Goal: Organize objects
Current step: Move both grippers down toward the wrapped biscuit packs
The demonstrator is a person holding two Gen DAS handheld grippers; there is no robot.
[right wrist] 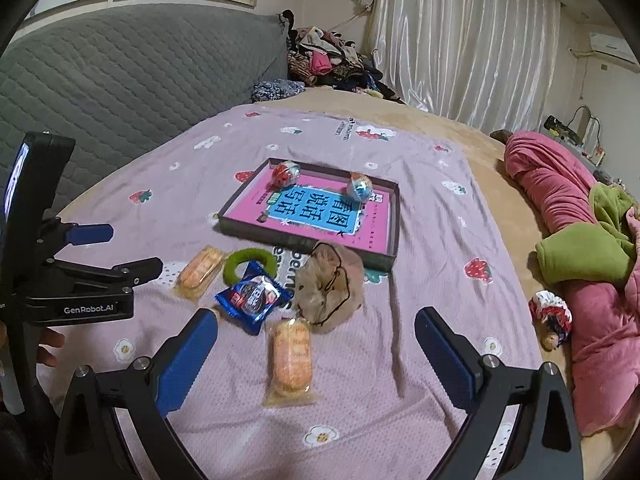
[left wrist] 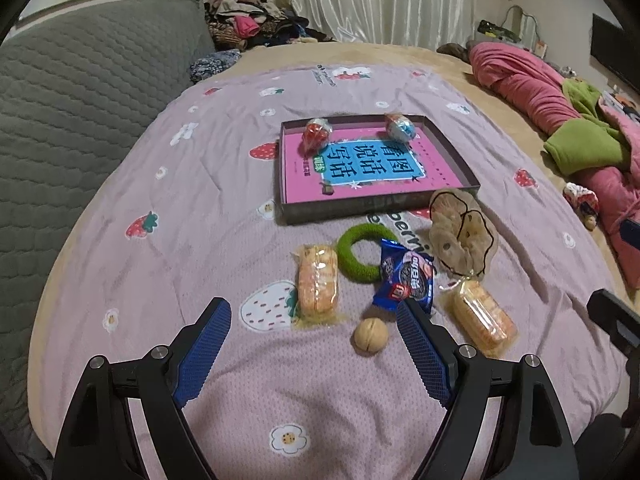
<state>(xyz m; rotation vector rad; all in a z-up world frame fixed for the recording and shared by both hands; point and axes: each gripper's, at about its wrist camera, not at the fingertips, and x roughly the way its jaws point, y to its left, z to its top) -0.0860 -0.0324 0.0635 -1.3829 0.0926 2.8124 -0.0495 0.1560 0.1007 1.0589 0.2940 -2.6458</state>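
Note:
A dark shallow tray (left wrist: 376, 204) (right wrist: 308, 246) holds a pink book, a red wrapped ball (left wrist: 318, 132) and a blue wrapped ball (left wrist: 400, 126). In front of it on the pink strawberry sheet lie a green ring (left wrist: 360, 252), a blue cookie packet (left wrist: 404, 276), a brown scrunchie (left wrist: 460, 232), two wrapped cakes (left wrist: 318, 284) (left wrist: 484, 316) and a walnut (left wrist: 370, 336). My left gripper (left wrist: 311, 303) hangs open above the left cake and walnut, touching nothing. My right gripper (right wrist: 316, 314) is open over the other cake (right wrist: 290, 356), pads apart from it.
A grey quilted headboard (left wrist: 80, 100) runs along the left. Pink and green bedding (right wrist: 580, 248) is heaped at the right, with a small patterned cloth item (right wrist: 550, 316) beside it. Clothes are piled by the curtain. The left tool's black body (right wrist: 80, 300) stands at the right view's left edge.

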